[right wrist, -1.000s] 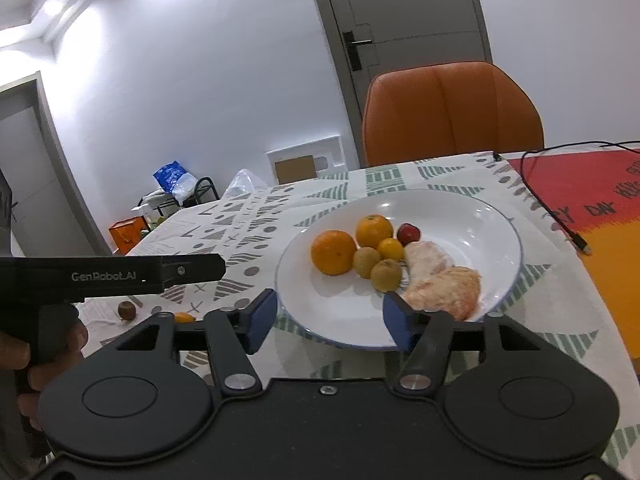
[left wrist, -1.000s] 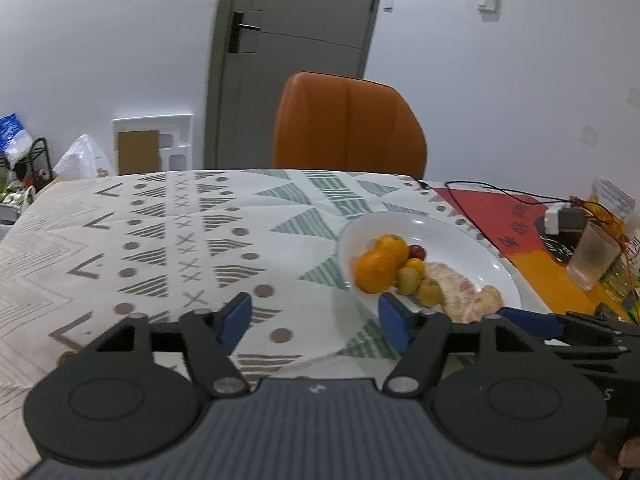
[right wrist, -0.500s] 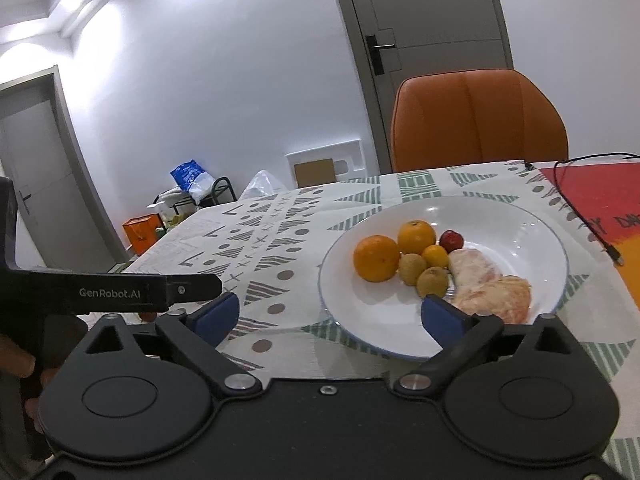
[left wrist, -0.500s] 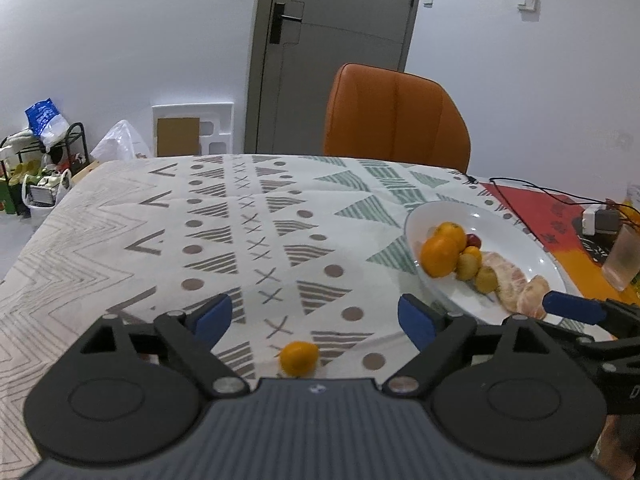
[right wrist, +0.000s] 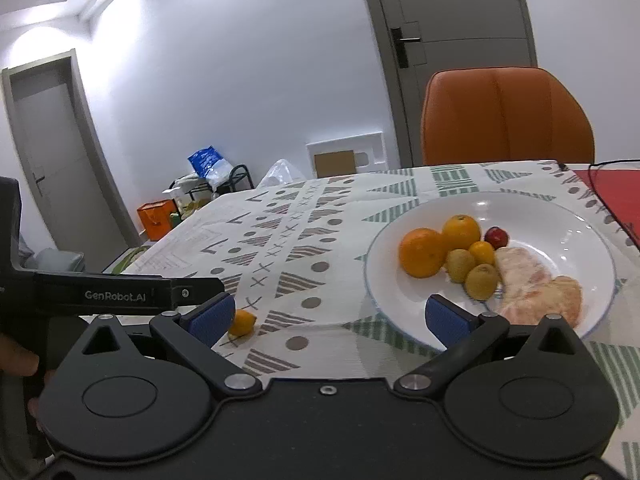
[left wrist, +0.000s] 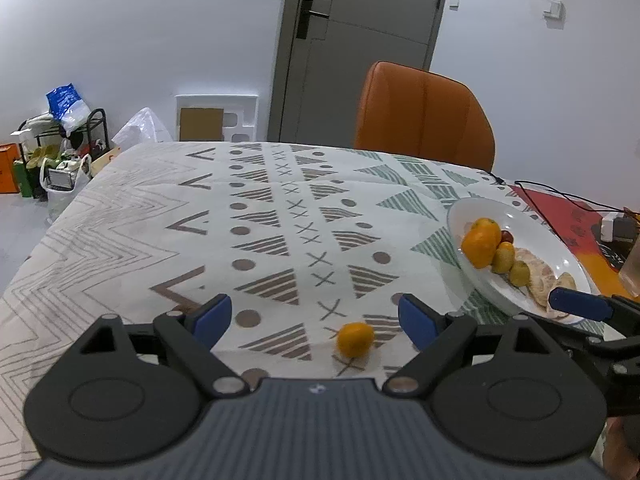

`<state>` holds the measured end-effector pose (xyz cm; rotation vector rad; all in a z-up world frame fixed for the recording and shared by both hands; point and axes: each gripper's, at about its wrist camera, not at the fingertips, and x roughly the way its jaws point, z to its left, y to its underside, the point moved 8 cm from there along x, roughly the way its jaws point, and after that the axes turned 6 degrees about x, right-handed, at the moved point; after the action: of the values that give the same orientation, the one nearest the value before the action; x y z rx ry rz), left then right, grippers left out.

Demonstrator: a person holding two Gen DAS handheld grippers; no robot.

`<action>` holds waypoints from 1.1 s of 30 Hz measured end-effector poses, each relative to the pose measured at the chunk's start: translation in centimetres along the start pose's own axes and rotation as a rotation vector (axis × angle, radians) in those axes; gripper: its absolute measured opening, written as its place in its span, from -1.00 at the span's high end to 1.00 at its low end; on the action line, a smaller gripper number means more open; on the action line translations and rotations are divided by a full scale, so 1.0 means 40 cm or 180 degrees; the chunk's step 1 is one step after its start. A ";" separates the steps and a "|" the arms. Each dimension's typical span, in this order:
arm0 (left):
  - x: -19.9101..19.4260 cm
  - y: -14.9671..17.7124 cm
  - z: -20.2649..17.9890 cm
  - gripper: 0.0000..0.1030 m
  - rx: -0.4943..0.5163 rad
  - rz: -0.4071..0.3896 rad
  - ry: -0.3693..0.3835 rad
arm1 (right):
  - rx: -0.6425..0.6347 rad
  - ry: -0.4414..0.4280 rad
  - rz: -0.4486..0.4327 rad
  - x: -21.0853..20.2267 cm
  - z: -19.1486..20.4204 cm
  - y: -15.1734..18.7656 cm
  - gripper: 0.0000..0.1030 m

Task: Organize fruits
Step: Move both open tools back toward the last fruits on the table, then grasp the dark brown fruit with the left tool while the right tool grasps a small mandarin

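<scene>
A small orange fruit (left wrist: 355, 339) lies loose on the patterned tablecloth, between the blue pads of my open, empty left gripper (left wrist: 316, 318) and nearer the right one. It also shows in the right wrist view (right wrist: 241, 322) beside my left pad. A white plate (right wrist: 552, 216) holds two oranges (right wrist: 423, 251), a small orange fruit, two green-yellow fruits (right wrist: 482, 281), a red fruit (right wrist: 497, 236) and peeled citrus pieces (right wrist: 538, 288). My right gripper (right wrist: 328, 316) is open and empty at the plate's (left wrist: 472, 210) near rim.
An orange chair (left wrist: 424, 118) stands at the table's far side. A black cable (left wrist: 560, 192), a white adapter and a plastic cup (left wrist: 632, 276) lie on the red mat at the right. The table's left edge drops to floor clutter (left wrist: 60, 152).
My left gripper has swung left away from the plate and opened wider, bringing the loose small orange fruit into view between its pads. My right gripper has opened wider and drawn back slightly from the plate.
</scene>
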<state>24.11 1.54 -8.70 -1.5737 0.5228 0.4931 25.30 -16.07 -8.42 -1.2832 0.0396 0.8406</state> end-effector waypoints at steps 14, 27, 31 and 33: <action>0.003 0.034 0.069 -0.73 -0.0134 0.0042 -0.0076 | -0.0098 -0.0165 0.0201 0.057 0.070 0.021 -0.70; 0.012 0.045 0.160 -0.68 -0.0359 0.0025 -0.0202 | -0.0222 -0.0271 0.0443 0.125 0.134 0.047 -0.29; 0.022 0.045 0.171 -0.57 -0.0395 0.0005 -0.0200 | -0.0255 -0.0283 0.0511 0.143 0.150 0.053 -0.19; 0.033 0.047 0.174 -0.40 -0.0409 0.0032 -0.0188 | -0.0279 -0.0271 0.0547 0.156 0.157 0.056 -0.15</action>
<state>24.04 8.36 -11.44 -1.6742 0.4618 0.5887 25.83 -7.37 -11.14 -1.3382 0.0462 1.0534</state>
